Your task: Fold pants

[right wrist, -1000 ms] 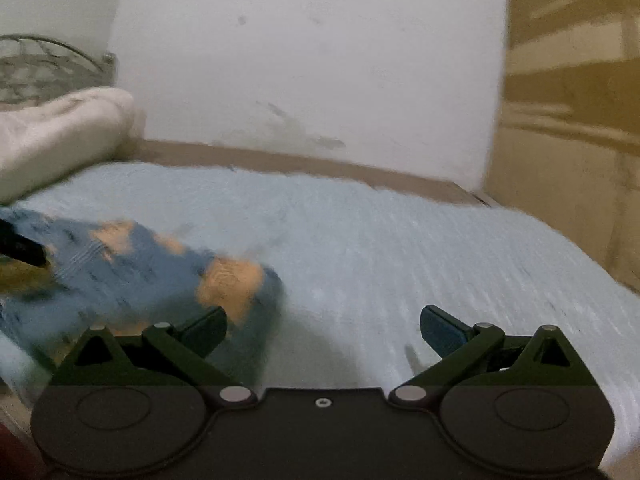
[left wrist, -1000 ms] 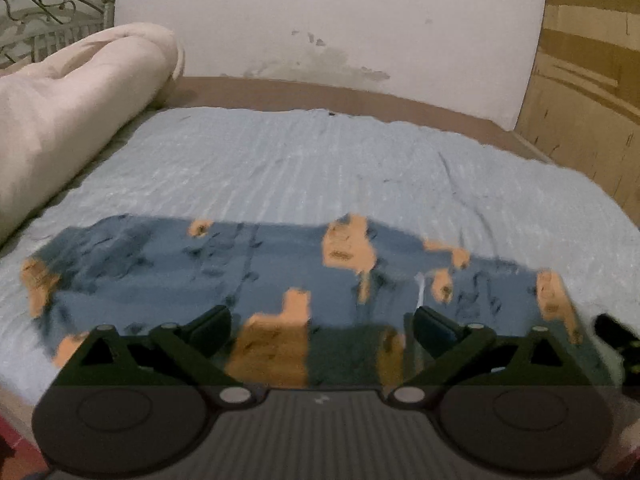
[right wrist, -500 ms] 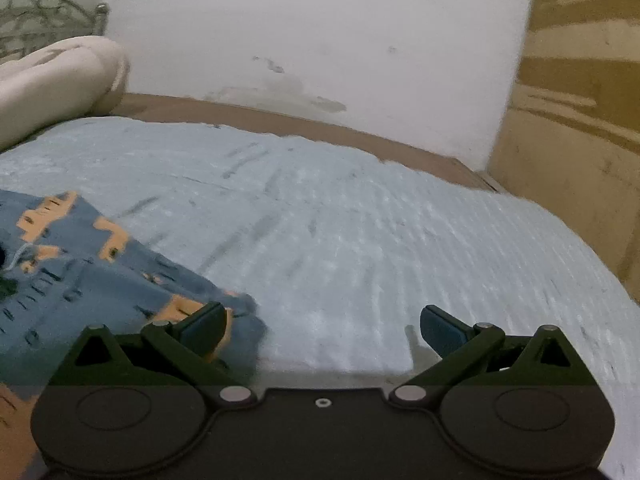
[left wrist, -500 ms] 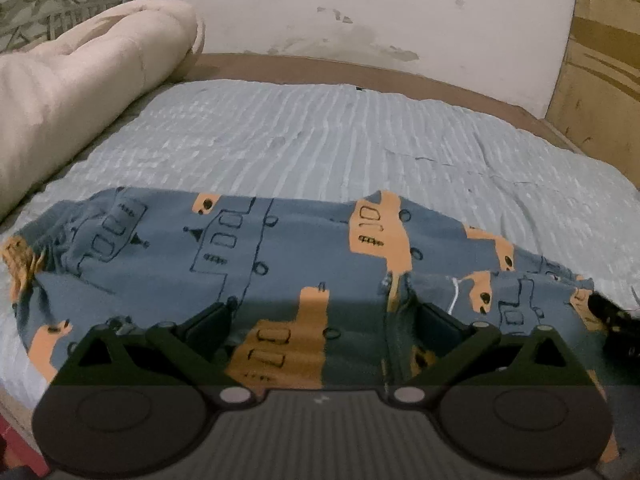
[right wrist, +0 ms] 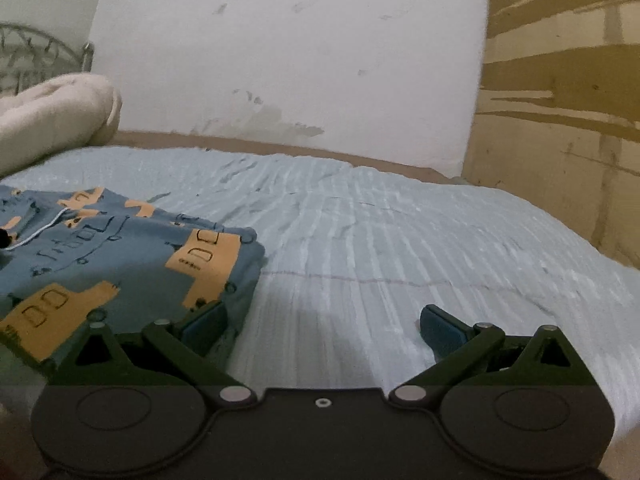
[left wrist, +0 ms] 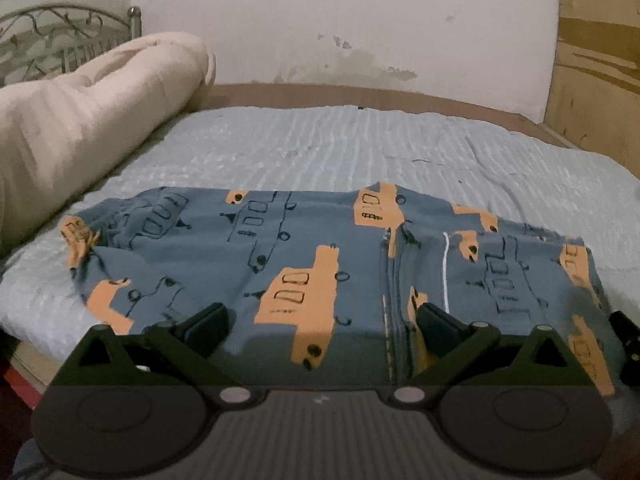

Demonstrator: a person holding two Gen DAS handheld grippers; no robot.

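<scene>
Pale blue ribbed bedspread (left wrist: 360, 148) over one bed, white stained wall (right wrist: 280, 60) behind, one cream rolled duvet (left wrist: 80, 120) far left of both finger pairs. One pair of blue pants (left wrist: 248, 248) with orange print, lying flat ahead of and under left gripper (left wrist: 320, 320), fingers spread, nothing pinched. Right gripper (right wrist: 322, 322) likewise spread wide, left fingertip (right wrist: 204, 320) over pants edge, right one over bare bedspread.
</scene>
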